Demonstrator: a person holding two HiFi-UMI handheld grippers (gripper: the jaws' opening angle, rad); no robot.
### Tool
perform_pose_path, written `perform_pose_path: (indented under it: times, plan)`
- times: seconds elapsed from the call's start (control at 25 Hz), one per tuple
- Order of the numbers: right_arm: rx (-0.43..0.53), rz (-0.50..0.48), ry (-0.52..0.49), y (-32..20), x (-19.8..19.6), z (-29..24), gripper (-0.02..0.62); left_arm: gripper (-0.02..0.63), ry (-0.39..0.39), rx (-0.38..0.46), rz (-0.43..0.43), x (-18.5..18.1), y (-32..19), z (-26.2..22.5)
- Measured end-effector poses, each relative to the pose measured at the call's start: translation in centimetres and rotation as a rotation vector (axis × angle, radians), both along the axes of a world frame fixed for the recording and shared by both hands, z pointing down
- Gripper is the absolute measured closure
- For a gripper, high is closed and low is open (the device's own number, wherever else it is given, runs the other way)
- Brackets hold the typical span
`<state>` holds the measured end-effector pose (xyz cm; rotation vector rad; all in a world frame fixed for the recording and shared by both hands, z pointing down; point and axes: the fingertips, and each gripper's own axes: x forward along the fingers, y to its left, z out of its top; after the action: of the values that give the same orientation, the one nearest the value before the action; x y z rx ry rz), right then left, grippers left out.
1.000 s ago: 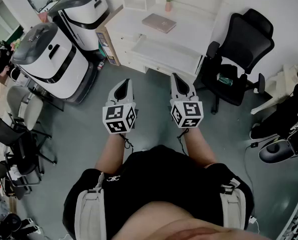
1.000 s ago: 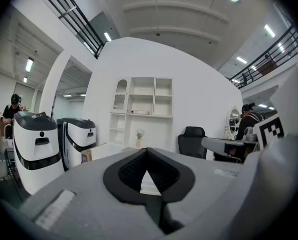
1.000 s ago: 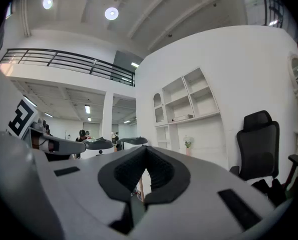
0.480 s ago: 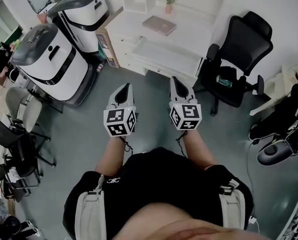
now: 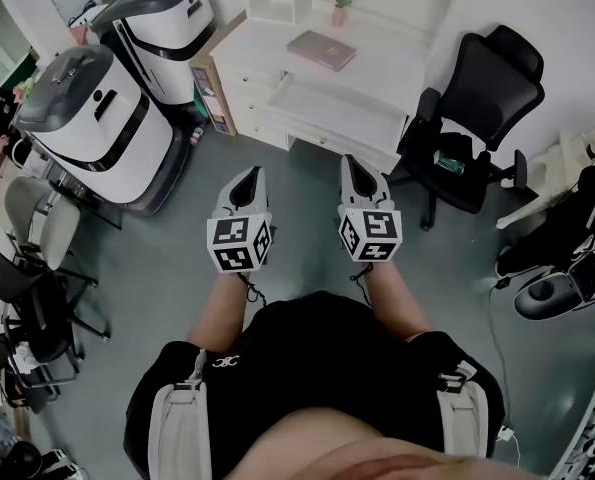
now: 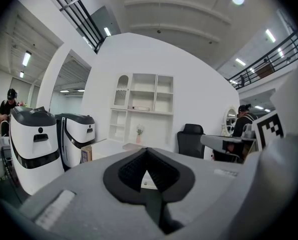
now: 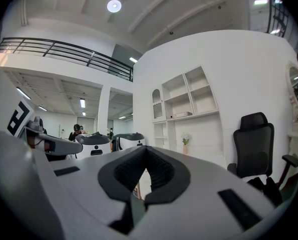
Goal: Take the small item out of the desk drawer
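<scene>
Standing on the grey floor short of the white desk (image 5: 397,63), the person holds both tongs out toward it, side by side and well apart from its front edge. The left gripper (image 5: 247,178) has its jaws pressed together with nothing between them, and its own view shows the tips meeting. The right gripper (image 5: 354,165) is closed and empty in the same way. The drawers (image 5: 257,108) sit in the desk's front face, on its left side, and look closed; the small item cannot be seen in any view. On the desktop lies a pinkish notebook (image 5: 320,48), and behind it, by the shelving at the desk's back, stands a small pink vase (image 5: 336,13). A black office chair (image 5: 482,108) stands just right of the desk, and two white-and-black machines (image 5: 97,118) stand to its left.
</scene>
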<state>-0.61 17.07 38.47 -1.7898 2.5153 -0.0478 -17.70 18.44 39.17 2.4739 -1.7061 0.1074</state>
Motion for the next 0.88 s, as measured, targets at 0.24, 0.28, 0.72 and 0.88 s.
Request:
perform_pose_path:
  times: [0.24,0.28,0.72,0.88]
  plan:
    - [0.004,0.023,0.004,0.3,-1.2,0.0,0.598,0.592,-0.008,-0.001,0.022,-1.2,-0.2,0.3]
    - [0.003,0.026,0.002,0.3,-1.2,0.1,0.599,0.592,-0.009,-0.003,0.023,-1.3,-0.2,0.3]
    - [-0.012,0.02,-0.013,-2.2,-1.8,1.6,0.598,0.592,-0.016,-0.008,0.011,-2.4,-2.2,1.3]
    - [-0.002,0.01,-0.022,-4.8,-1.2,1.8,0.599,0.592,-0.024,-0.006,-0.002,-1.9,-4.5,1.6]
